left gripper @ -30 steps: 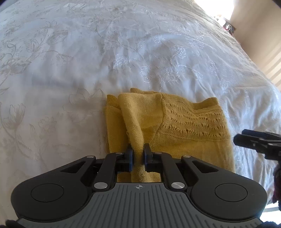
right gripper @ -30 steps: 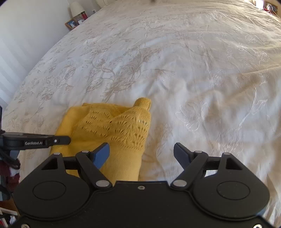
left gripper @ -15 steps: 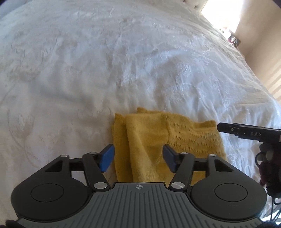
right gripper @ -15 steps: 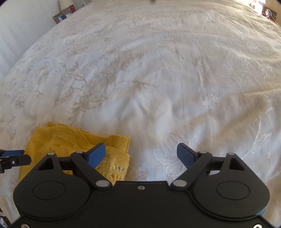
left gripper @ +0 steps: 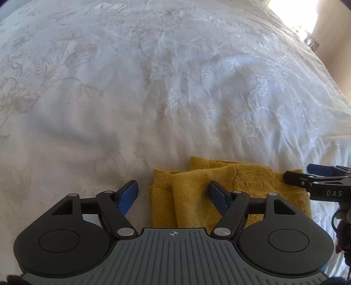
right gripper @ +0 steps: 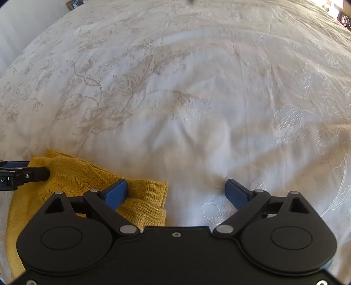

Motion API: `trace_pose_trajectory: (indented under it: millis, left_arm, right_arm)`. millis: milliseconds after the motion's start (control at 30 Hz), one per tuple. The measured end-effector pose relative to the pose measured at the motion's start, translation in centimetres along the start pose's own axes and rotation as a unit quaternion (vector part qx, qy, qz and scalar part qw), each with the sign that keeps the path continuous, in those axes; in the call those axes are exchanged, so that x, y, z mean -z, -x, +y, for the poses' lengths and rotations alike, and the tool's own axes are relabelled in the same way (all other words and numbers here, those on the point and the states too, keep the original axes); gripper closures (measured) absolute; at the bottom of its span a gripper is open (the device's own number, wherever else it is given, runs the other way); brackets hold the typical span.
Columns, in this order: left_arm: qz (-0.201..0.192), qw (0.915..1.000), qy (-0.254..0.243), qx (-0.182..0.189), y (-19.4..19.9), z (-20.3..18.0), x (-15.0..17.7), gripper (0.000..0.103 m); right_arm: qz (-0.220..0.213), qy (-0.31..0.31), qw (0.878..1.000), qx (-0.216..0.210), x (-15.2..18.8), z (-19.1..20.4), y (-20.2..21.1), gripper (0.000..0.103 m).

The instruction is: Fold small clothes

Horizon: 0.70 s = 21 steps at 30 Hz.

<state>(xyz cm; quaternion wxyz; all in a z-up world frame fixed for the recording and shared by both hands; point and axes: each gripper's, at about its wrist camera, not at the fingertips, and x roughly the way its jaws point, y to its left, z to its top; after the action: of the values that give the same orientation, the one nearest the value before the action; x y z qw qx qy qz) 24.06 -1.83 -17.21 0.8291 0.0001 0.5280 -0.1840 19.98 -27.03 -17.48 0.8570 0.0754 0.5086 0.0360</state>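
Observation:
A mustard-yellow knit garment (left gripper: 193, 197) lies folded into a small rectangle on the white bedspread (left gripper: 153, 98). My left gripper (left gripper: 173, 193) hovers over the garment's left part, its jaws opening, blue pads apart and not pressing the cloth below them. In the right wrist view the same garment (right gripper: 72, 175) lies at lower left. My right gripper (right gripper: 176, 193) stands over its right edge and bare bedspread (right gripper: 197, 109), jaws still opening, holding nothing. Each gripper's tip shows at the edge of the other's view.
The embroidered white bedspread fills both views. A bright window (left gripper: 291, 11) and small items lie beyond the bed's far right corner. A picture frame (right gripper: 73, 2) stands past the bed's far left edge, beside a pale wall (right gripper: 19, 24).
My left gripper let go of the yellow garment and spread its jaws. Both grippers drew back, so the garment sits lower in each view. The right jaws widened a little.

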Motion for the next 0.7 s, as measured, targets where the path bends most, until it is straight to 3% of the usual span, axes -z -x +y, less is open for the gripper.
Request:
trace_pose_trajectory:
  millis: [167, 333, 433, 533, 700]
  left_arm:
    - [-0.019, 0.9987, -0.039, 0.027, 4.2, -1.3, 3.2, 0.031]
    - [0.033, 0.9990, -0.020, 0.022, 3.3, -0.9, 8.2, 0.030]
    - [0.048, 0.9986, 0.008, 0.021, 2.4, 0.6, 10.4, 0.016]
    - [0.045, 0.9983, 0.027, 0.025, 3.1, 1.0, 10.6, 0.015]
    - [0.002, 0.9994, 0.012, 0.032, 6.5, -0.4, 10.4, 0.013]
  right_arm:
    - [-0.029, 0.025, 0.999, -0.039, 2.5, 1.2, 4.3, 0.007]
    - [0.016, 0.036, 0.998, -0.041, 6.9, 1.3, 4.9, 0.006]
    - [0.038, 0.013, 0.999, -0.022, 9.2, -0.1, 3.9, 0.002]
    - [0.027, -0.020, 0.999, -0.028, 9.1, -0.8, 4.7, 0.002]
    - [-0.031, -0.007, 0.999, -0.040, 8.4, 0.4, 8.5, 0.001]
